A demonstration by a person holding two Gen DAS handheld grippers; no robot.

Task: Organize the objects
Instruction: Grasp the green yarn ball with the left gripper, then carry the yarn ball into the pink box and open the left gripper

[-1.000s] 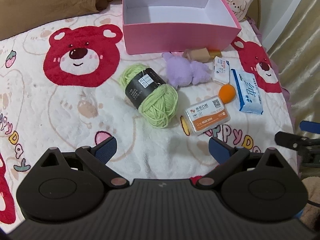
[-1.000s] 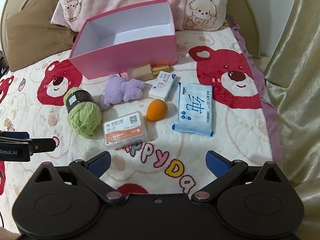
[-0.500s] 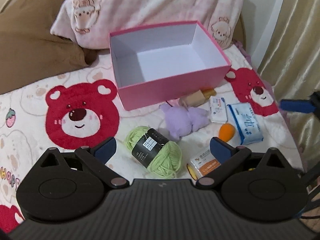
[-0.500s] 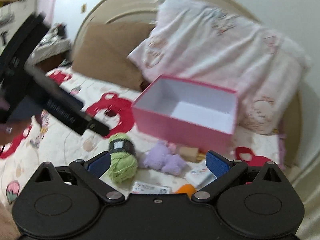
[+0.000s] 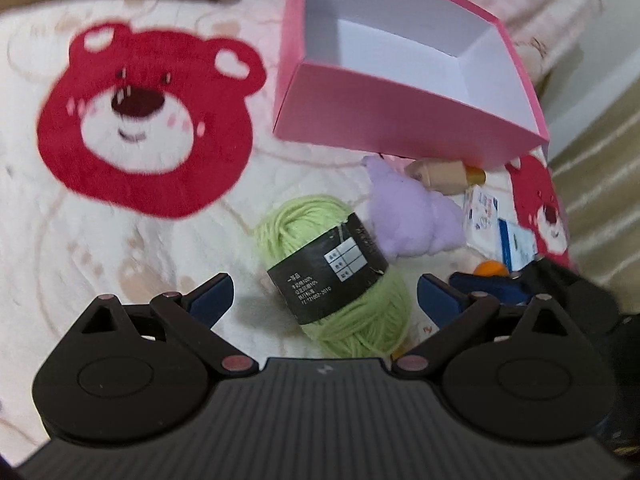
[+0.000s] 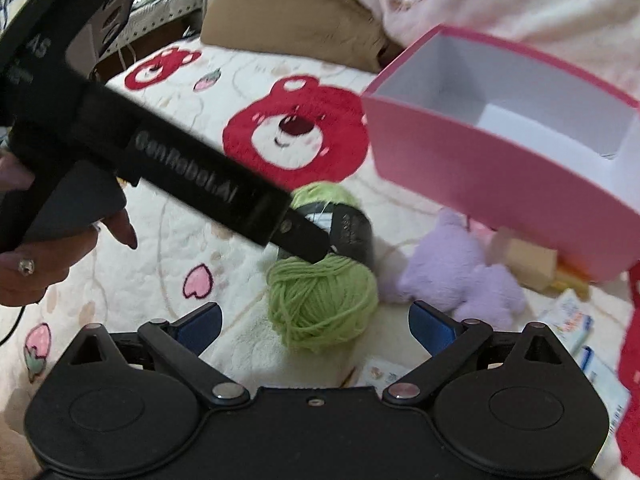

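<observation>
A green yarn ball point(image 5: 332, 276) with a black label lies on the bear-print blanket. My left gripper point(image 5: 324, 298) is open and the yarn sits between its blue fingers, which stand apart from its sides. My right gripper point(image 6: 316, 322) is open too, low and close in front of the same yarn ball point(image 6: 324, 304). In the right wrist view the left gripper's black body point(image 6: 180, 184) crosses from the left, held by a hand point(image 6: 60, 252), and one finger reaches the yarn's label. An empty pink box point(image 5: 400, 120) stands just behind.
A purple plush point(image 5: 416, 220), a wooden block point(image 5: 440, 172), a small white pack point(image 5: 482, 212), a blue tissue pack point(image 5: 516, 244) and an orange sponge point(image 5: 490, 268) lie right of the yarn. Pillows point(image 6: 288, 12) line the back. A curtain point(image 5: 600, 200) hangs beyond the bed's right edge.
Both grippers have swung in and come down close to the yarn ball. The left gripper's fingers now straddle it. Both stay open.
</observation>
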